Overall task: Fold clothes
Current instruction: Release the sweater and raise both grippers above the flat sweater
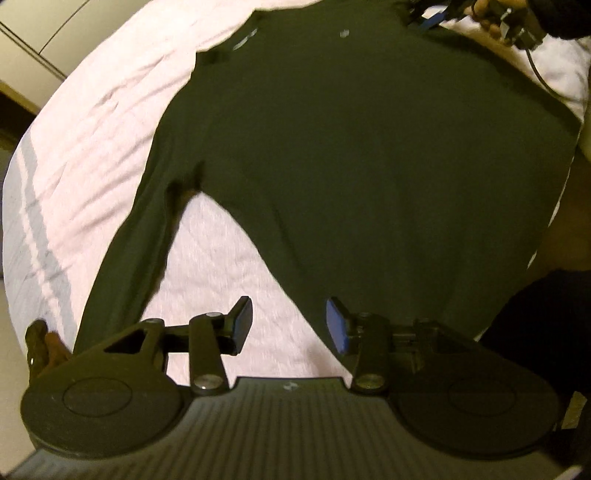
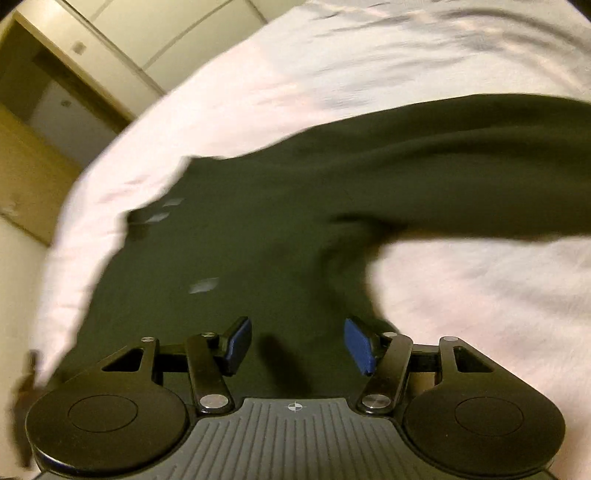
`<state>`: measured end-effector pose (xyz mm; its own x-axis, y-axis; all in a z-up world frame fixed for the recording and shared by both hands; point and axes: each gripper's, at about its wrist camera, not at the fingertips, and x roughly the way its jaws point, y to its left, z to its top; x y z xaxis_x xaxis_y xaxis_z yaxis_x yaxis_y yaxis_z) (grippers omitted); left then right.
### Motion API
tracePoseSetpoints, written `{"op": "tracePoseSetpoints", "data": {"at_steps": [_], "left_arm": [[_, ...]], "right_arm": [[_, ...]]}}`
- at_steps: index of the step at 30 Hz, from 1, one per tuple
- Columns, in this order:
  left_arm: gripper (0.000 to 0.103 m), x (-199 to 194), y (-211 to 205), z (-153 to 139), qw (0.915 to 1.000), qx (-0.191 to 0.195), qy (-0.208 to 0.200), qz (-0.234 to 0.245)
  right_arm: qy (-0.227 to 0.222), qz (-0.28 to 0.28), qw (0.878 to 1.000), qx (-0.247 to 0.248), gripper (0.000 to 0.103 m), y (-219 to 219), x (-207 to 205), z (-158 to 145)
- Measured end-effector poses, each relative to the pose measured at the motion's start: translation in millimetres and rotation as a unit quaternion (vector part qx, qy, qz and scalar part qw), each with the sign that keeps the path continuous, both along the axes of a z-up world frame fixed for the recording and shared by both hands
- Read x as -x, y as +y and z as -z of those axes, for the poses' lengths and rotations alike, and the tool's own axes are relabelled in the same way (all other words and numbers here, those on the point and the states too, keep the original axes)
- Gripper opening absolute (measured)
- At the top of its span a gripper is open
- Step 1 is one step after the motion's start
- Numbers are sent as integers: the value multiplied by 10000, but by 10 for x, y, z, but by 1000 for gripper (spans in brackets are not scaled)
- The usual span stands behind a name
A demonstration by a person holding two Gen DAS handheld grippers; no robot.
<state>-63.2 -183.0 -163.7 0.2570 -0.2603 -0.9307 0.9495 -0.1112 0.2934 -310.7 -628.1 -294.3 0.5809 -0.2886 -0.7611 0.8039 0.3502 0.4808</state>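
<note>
Left tool (image 1: 289, 323), lower centre of the left wrist view: fingers spread wide, nothing between them. It hangs over the gap where white bedding shows between the sleeve (image 1: 122, 266) and the body of the dark long-sleeved top (image 1: 369, 155), its right blue pad at the garment's lower edge; judged as placed to take that edge or the sleeve.

Right tool (image 2: 298, 345), lower centre of the right wrist view: likewise wide apart and empty, low over dark cloth beside the armpit crease.

The top lies spread flat on the bed (image 1: 96, 122), sleeves out to the sides. This fits either a garment laid out for folding or one opened again.

Farther off: wardrobe panels (image 2: 155, 26) in the upper left, clear of the work. No obstruction on the cloth; the right view is motion-blurred.
</note>
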Motion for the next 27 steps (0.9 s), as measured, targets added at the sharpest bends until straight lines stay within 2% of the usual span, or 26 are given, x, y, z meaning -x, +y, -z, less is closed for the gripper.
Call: {"op": "tracePoseSetpoints", "data": {"at_steps": [1,2,5,8,10,13,18,21,23,27], "left_arm": [[40,8,26,5,10000,-51,-2,-38],[40,15,53,9,9999,-101,-2,-76],[41,27,86,45,9997,-140,61,-205],[43,42,83,173,9994,-127,210,-249],[43,64,92,292,9990,-122,372,-231],[43,109,137,501,9977,-129,656,-98],[42,117,531,812,9944,-574,686,569],[42,-26,888,749,9917,-523,749,905],[42,-150,1115,649,9905,-411,820,1022],[42,-459,1404,397,9903,-61,990,970]], "right_arm": [[-78,211,9997,-39,43,-20,107,34],[-166,401,9990,-89,42,4,226,34],[95,636,9979,38,43,266,407,-113],[-261,399,9988,-97,43,741,524,-243],[-251,179,9991,-295,45,1103,594,-219],[79,102,9972,-731,48,1599,721,-73],[796,520,9928,-728,49,2137,890,-323],[1223,770,9868,-724,55,2460,991,-474],[1472,937,9821,-708,63,2680,1040,-587],[1544,1174,9798,-484,75,3247,784,-1000]]}}
